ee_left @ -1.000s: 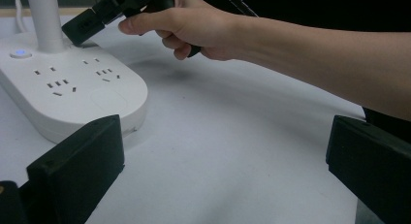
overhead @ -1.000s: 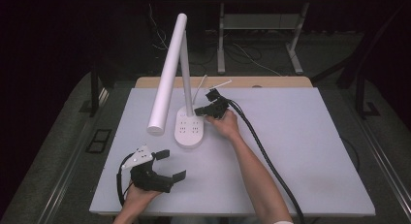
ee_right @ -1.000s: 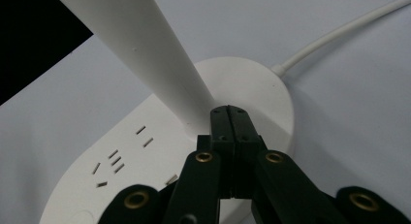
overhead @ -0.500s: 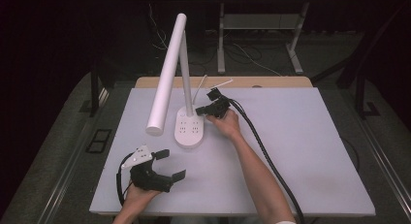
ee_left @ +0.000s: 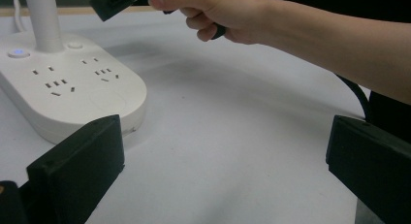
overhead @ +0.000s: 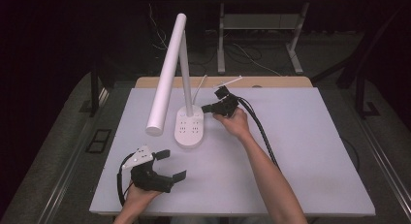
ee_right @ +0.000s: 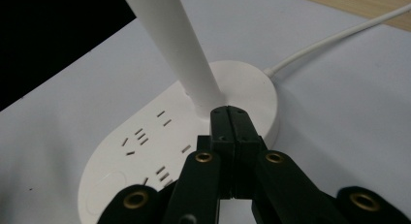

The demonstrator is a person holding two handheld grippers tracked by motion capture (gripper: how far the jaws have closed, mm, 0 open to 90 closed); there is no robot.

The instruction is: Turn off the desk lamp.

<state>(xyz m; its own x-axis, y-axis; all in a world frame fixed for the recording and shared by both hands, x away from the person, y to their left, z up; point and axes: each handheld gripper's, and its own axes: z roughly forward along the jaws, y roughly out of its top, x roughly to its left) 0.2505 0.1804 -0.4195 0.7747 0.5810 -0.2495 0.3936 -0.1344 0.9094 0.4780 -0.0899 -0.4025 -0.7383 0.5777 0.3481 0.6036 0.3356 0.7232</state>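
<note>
Bare table right of the lamp base; tilted lamp head overhanging the left.

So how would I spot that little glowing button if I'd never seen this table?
Find the white desk lamp at the back of the grey table. Its flat oval base carries plug sockets. The button sits beside the lamp's upright post; unlike the plain button next to it, it glows blue.
</note>
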